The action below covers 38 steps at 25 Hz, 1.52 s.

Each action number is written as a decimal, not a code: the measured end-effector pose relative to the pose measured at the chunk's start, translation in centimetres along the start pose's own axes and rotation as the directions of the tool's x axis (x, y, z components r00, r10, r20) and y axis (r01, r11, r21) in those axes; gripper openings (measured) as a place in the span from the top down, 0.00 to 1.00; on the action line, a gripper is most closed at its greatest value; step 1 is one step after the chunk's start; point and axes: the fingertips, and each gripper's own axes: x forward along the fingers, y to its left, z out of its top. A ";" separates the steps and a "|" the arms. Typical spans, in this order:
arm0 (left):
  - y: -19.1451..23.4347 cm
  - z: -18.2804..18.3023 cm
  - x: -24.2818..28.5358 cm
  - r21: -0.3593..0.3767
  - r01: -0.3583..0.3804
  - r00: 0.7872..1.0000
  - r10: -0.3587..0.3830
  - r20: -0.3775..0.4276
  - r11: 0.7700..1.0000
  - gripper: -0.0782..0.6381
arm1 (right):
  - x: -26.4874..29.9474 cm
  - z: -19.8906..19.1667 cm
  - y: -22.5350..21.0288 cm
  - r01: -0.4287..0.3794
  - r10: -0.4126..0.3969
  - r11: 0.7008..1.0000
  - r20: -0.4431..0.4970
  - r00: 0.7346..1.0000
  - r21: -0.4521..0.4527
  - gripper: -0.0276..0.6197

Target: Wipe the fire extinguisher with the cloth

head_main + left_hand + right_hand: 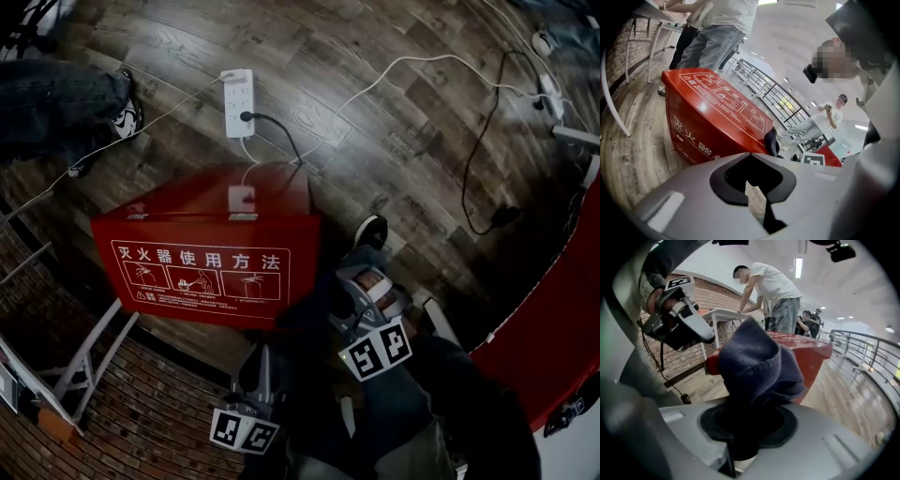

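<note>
Right tongs (pixel 740 437) clamped on the bunched dark cloth (pixel 754 362), left tongs (pixel 759 187) shut and empty, red fire extinguisher box (pixel 206 244) on the floor just ahead: best lay that cloth flat on its top and sweep evenly.

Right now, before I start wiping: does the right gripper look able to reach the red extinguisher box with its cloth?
Probably yes: the right gripper is shut on the cloth, and nothing stands between it and the red extinguisher box.
</note>
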 end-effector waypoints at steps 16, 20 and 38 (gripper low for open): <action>-0.3 0.1 1.6 -0.011 0.014 1.000 -0.014 -0.005 1.000 0.88 | 2.8 -3.1 -1.5 0.008 0.001 0.995 -0.091 0.996 0.104 0.82; 0.0 1.0 1.0 -0.003 0.032 0.999 -0.032 0.008 0.999 0.88 | 0.0 -0.8 3.2 -0.030 0.034 0.978 -0.018 0.999 0.207 0.82; 11.5 4.4 -8.4 -0.026 -0.027 0.996 0.029 0.090 0.999 0.88 | 7.9 6.6 8.1 0.182 -0.203 0.828 -0.018 0.979 0.530 0.83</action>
